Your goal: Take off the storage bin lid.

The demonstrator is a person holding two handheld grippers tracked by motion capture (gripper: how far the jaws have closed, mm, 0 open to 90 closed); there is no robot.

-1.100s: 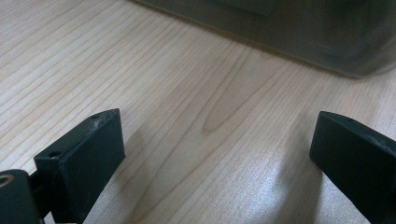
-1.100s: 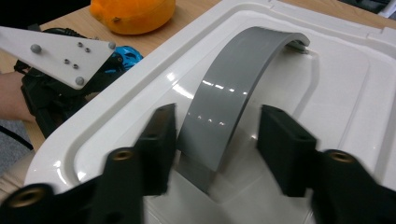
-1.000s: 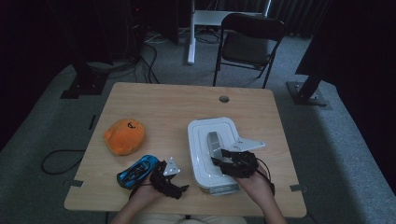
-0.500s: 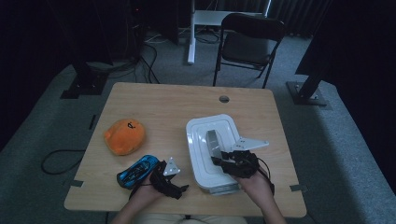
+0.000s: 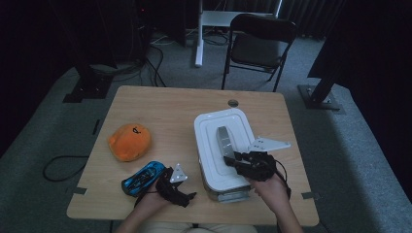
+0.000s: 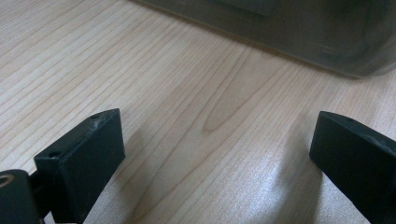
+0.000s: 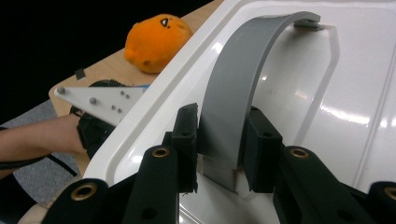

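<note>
Near the tabletop's front edge, the left gripper (image 5: 187, 196) rests with its 2 jaws wide apart over bare wood, holding nothing. Just beyond, toward the right edge, the right gripper (image 7: 219, 147) has just been closing and now clamps the grey handle (image 7: 243, 79) of the white lid (image 5: 214, 145). If the smooth handle slips, the lid could drop or tilt back onto its box.

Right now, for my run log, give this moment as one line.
right gripper: shut on grey handle of white lid | left gripper: open, over table | blue toy car, orange plush: untouched
</note>
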